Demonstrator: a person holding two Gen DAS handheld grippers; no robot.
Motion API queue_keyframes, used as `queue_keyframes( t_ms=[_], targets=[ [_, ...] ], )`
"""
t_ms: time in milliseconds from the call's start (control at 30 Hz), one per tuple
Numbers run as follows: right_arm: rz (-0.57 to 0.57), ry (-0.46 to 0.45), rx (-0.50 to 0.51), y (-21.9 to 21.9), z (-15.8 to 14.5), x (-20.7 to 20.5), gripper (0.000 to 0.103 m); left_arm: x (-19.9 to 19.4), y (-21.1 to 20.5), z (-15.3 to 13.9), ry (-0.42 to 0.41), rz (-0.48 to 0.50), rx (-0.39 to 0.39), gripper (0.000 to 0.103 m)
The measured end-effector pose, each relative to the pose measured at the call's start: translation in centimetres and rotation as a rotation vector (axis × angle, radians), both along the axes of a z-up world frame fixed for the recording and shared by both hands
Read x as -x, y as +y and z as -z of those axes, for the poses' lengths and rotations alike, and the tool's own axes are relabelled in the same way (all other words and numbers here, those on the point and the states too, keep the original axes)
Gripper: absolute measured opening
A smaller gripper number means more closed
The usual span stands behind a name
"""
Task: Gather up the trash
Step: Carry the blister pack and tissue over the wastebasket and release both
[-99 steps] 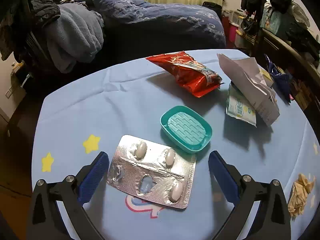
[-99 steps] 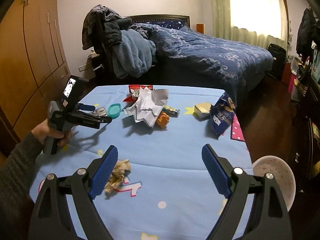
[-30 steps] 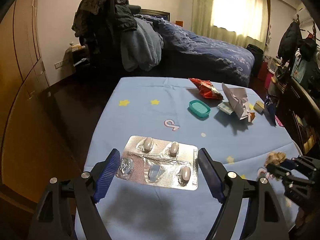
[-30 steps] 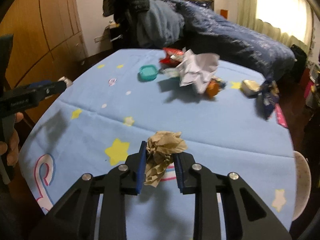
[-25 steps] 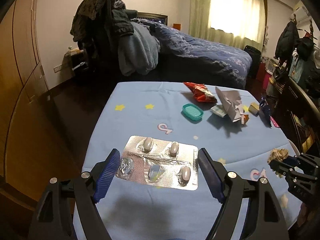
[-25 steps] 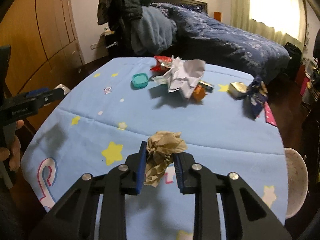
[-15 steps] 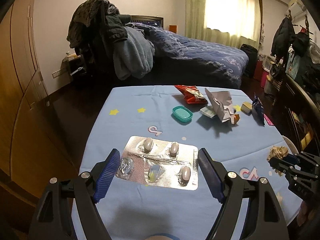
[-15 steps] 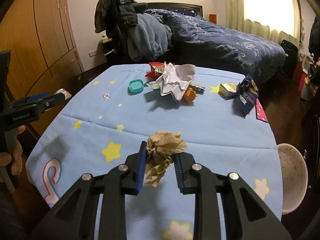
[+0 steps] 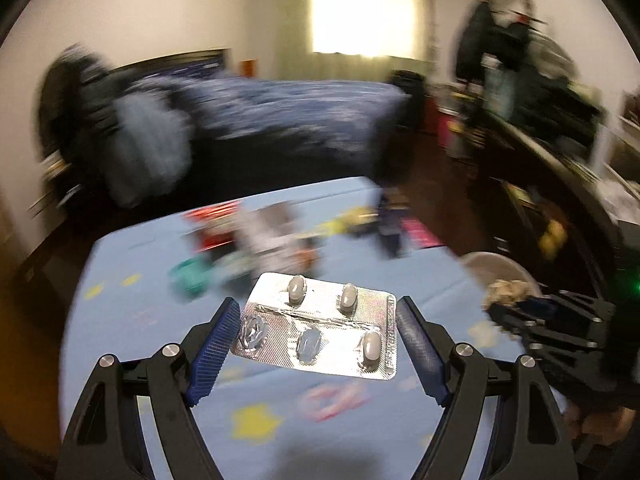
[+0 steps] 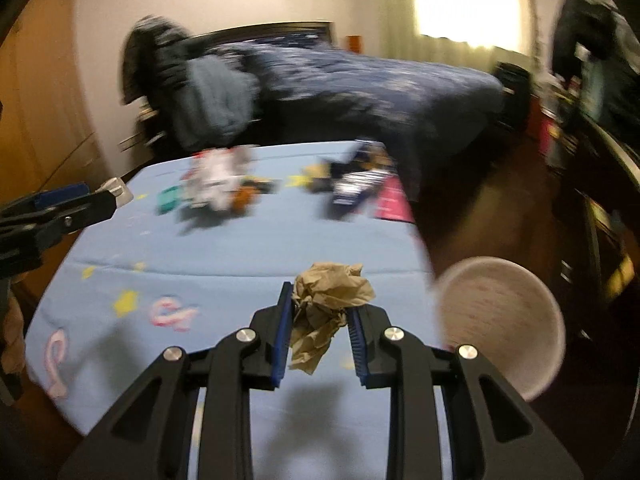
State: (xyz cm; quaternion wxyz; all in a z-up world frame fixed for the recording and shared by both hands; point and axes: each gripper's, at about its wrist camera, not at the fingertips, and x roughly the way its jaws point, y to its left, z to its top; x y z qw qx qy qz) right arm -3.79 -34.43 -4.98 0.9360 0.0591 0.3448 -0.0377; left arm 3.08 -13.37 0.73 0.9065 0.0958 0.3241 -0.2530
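Left gripper (image 9: 318, 338): jaws spread wide, clamped across the two short edges of a silver blister pack (image 9: 320, 334). Pack held clear of the table (image 9: 120, 312), roughly flat, blue pads touching its left and right edges. Three pale tablets seated in their pockets; one pocket torn open at the near left; one further pocket near the middle looking bluish, contents unclear.

Right gripper (image 10: 318, 334): jaws nearly closed, pinching a crumpled wad of brown paper (image 10: 326, 300). Wad bulging above the fingertips, a loose tail hanging below between the pads.

Table covered with a light blue cloth printed with yellow stars. Remaining litter (image 10: 218, 186) grouped toward the far edge, heavily blurred: something white and crumpled, a teal item, an orange item, a dark blue packet (image 10: 354, 184) to the right. Exact identities not readable.

Round pale bin (image 10: 498, 322) standing on the dark floor just off the table's right edge, near the right gripper.

Background smeared by motion blur in both views; bed with dark blue cover (image 9: 280, 108) beyond the table.
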Motion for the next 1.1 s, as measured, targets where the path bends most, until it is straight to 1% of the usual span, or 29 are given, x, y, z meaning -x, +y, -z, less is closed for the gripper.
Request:
queue_keyframes(
  t_ms=[100, 267, 300, 400, 533, 600, 667, 733, 800, 833, 933, 967, 1033, 1100],
  targets=[
    [0.101, 0.006, -0.005, -4.5, 0.5, 1.0, 0.027, 0.0, -6.2, 0.3, -0.005, 0.119, -0.015, 0.08],
    [0.246, 0.01, -0.018, -11.0, 1.8, 2.5, 0.027, -1.1, -14.9, 1.6, 0.047, 0.267, -0.007, 0.08],
    [0.277, 0.014, -0.025, -12.5, 2.2, 2.7, 0.027, -1.4, -16.5, 1.8, 0.062, 0.287, -0.002, 0.08],
    [0.314, 0.018, -0.047, -15.0, 3.2, 2.8, 0.027, -2.6, -20.5, 2.5, 0.095, 0.323, -0.003, 0.08],
    [0.33, 0.031, -0.056, -16.7, 4.4, 2.3, 0.027, -3.1, -25.2, 3.7, 0.119, 0.371, -0.032, 0.08],
    [0.332, 0.034, -0.053, -17.1, 4.9, 2.1, 0.027, -2.9, -26.6, 4.2, 0.119, 0.391, -0.048, 0.079],
    [0.335, 0.036, -0.05, -17.3, 5.4, 1.7, 0.03, -3.0, -27.8, 4.6, 0.123, 0.401, -0.055, 0.08],
    [0.338, 0.03, -0.056, -17.4, 5.5, 1.5, 0.034, -3.4, -28.5, 5.0, 0.14, 0.404, -0.05, 0.084],
    [0.339, 0.023, -0.059, -17.6, 5.6, 1.3, 0.036, -3.7, -28.8, 5.0, 0.153, 0.401, -0.034, 0.085],
    [0.34, 0.019, -0.06, -17.7, 5.6, 1.3, 0.04, -3.8, -28.7, 4.9, 0.155, 0.395, -0.027, 0.085],
    [0.342, 0.009, -0.062, -17.8, 5.3, 1.2, 0.052, -4.2, -27.9, 4.3, 0.157, 0.378, 0.002, 0.087],
    [0.34, 0.003, -0.06, -17.7, 5.2, 1.2, 0.053, -4.3, -27.3, 4.1, 0.158, 0.371, 0.01, 0.088],
    [0.34, -0.001, -0.055, -17.6, 4.9, 1.1, 0.058, -4.5, -26.2, 3.7, 0.156, 0.357, 0.02, 0.088],
    [0.33, -0.01, -0.057, -17.2, 4.5, 1.1, 0.058, -4.5, -24.6, 3.5, 0.147, 0.326, 0.02, 0.089]
  ],
)
